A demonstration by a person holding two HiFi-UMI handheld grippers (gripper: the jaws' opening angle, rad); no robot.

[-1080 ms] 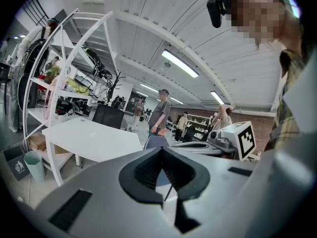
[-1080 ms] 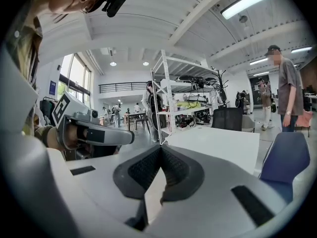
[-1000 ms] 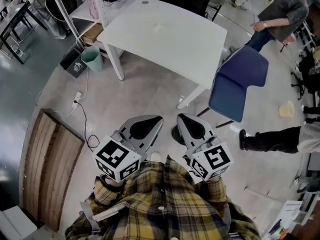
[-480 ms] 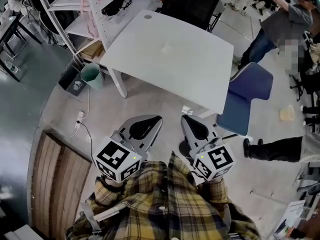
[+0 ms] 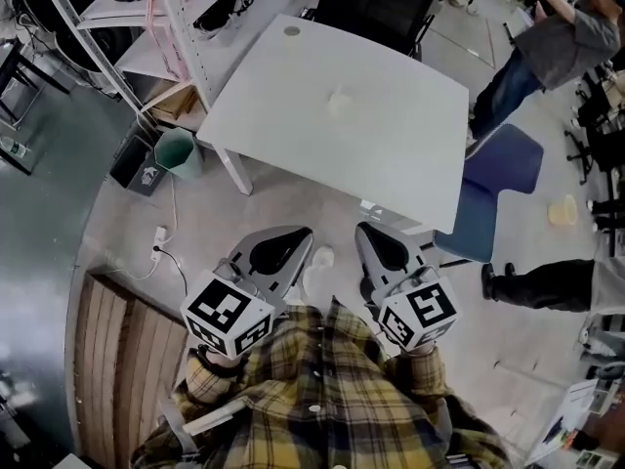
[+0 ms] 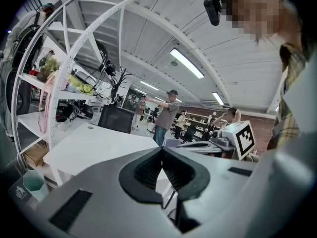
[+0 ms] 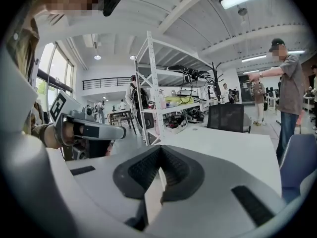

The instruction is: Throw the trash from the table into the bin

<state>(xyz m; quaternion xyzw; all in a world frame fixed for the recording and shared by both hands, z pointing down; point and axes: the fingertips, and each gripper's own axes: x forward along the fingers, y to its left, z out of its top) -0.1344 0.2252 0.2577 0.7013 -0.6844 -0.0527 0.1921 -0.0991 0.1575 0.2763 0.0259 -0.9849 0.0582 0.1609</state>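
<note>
Short of the table (image 5: 410, 154): approach step, nothing picked up yet.
Closed and empty: left gripper (image 5: 303, 234), right gripper (image 5: 364, 229). The trash (image 5: 339, 101) lies on the table at 12 o'clock, the bin (image 5: 179, 152) at 10 o'clock. Next, probably: open one, reach forward.

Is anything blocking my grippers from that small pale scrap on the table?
Nothing visible does. Only grey floor and bare white tabletop lie between the left gripper and right gripper, both shut, and the small pale scrap.
</note>
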